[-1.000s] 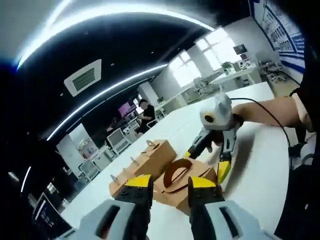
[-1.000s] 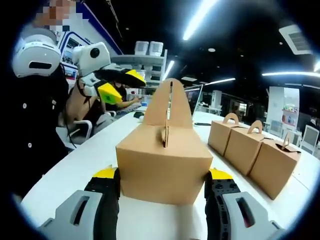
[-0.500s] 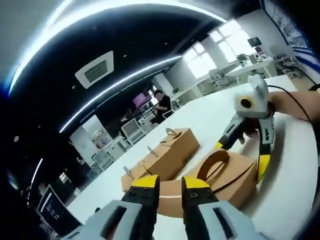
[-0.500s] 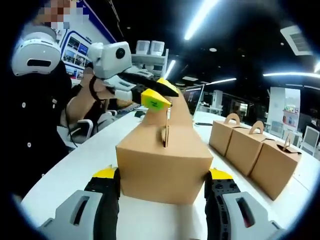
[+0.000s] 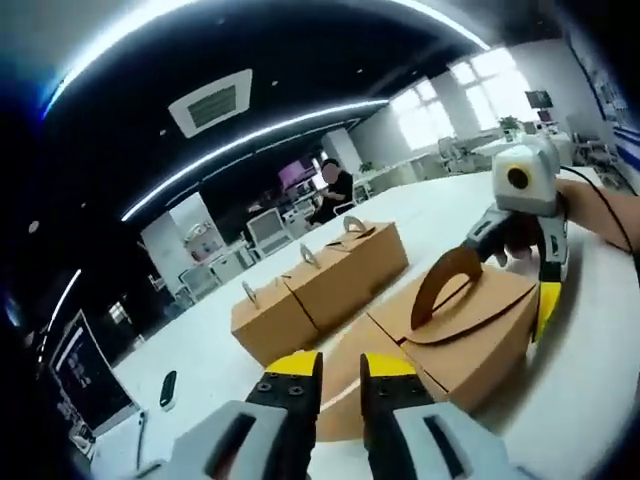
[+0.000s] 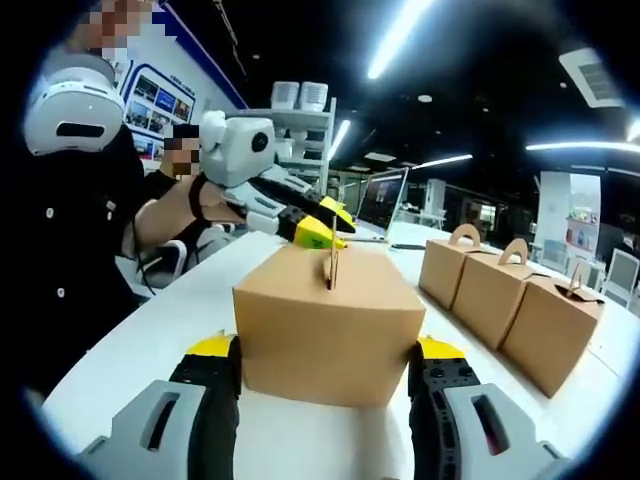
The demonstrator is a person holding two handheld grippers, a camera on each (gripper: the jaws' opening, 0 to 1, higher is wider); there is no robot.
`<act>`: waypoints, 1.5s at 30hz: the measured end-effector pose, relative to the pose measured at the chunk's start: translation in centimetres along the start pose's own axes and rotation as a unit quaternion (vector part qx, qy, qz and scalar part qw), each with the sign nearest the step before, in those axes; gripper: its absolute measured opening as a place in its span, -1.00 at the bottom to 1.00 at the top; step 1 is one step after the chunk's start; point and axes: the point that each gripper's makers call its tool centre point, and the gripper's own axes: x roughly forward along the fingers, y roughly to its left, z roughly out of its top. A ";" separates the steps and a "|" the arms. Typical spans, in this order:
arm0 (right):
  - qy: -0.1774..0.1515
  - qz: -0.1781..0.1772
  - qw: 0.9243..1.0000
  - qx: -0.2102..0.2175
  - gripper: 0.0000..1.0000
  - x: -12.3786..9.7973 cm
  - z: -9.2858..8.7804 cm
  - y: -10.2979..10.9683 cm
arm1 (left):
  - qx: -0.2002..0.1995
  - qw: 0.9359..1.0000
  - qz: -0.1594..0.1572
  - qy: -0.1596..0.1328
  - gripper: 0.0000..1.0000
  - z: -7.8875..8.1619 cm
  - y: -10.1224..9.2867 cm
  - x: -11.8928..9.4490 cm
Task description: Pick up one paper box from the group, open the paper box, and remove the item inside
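Big office room with long bright ceiling lights, and a wide white table (image 5: 230,380) below. On the table, a row of three more boxes (image 6: 505,300) off to one side, well apart from the chosen one. First step looks done: one paper box (image 6: 330,320) pulled away from the group and sitting between the two fingers of the right gripper (image 6: 325,350), squeezed on both sides. Still resting on the table, not in the air. Not open yet: top flaps closed, thin handle (image 6: 333,265) standing up in the middle. Nothing taken out so far. Opening and emptying still to do. Over the top of the box, the left gripper (image 6: 315,232), yellow tips right by the handle. Fingers close together with only a thin gap; hard to tell whether pinching the handle or just touching it.
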 end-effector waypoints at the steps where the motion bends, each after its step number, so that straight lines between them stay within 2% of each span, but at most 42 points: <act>1: 0.000 0.000 1.000 0.000 0.35 0.0 0.0 0.0 | -0.007 1.000 0.000 -0.001 -0.65 -0.1 0.0 0.0; 14: 0.003 0.000 1.000 0.000 0.35 0.0 -0.1 0.0 | -0.009 1.000 -0.004 0.023 -0.65 -2.0 -0.7 0.5; 20: 0.004 0.001 1.000 -0.002 0.34 0.0 -0.1 0.0 | -0.003 0.999 -0.011 0.045 -0.65 -3.4 -1.4 0.6; 28: 0.001 0.018 1.000 -0.003 0.35 0.0 0.0 0.2 | -0.001 0.999 -0.014 0.050 -0.65 -3.7 -1.9 0.1; 45: 0.025 0.065 0.998 -0.009 0.34 0.2 -0.3 0.2 | -0.003 0.999 -0.023 0.050 -0.65 -4.2 -3.1 -0.5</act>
